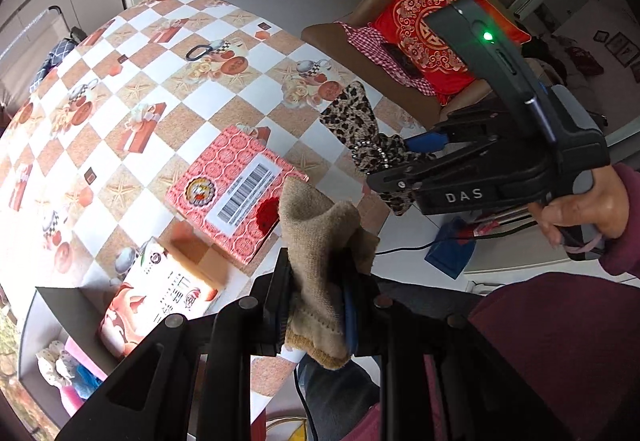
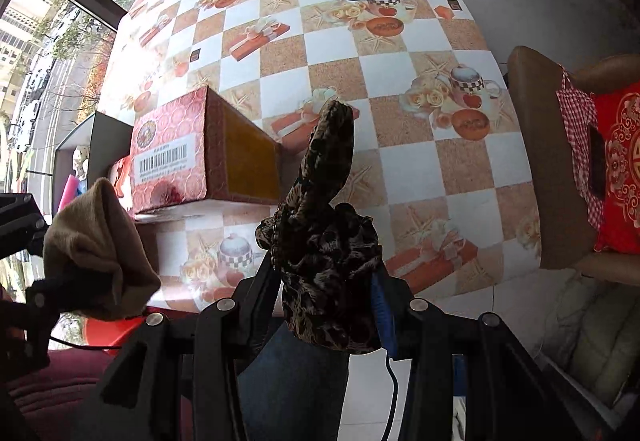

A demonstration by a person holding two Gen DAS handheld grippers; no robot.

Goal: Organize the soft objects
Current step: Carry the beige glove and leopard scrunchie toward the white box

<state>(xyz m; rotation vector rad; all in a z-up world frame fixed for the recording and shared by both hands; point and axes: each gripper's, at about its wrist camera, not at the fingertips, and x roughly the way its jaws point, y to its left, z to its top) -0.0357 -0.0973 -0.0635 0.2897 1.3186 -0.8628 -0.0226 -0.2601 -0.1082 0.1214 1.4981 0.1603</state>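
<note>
A box (image 2: 172, 153) sits on the table (image 2: 400, 169), armchair (image 2: 536, 161) beside.

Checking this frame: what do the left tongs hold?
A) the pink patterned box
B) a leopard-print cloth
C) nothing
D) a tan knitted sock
D: in the left wrist view the left tongs are clamped on the tan sock, while the leopard-print cloth sits in the right tongs, and the pink box rests on the table.
</note>
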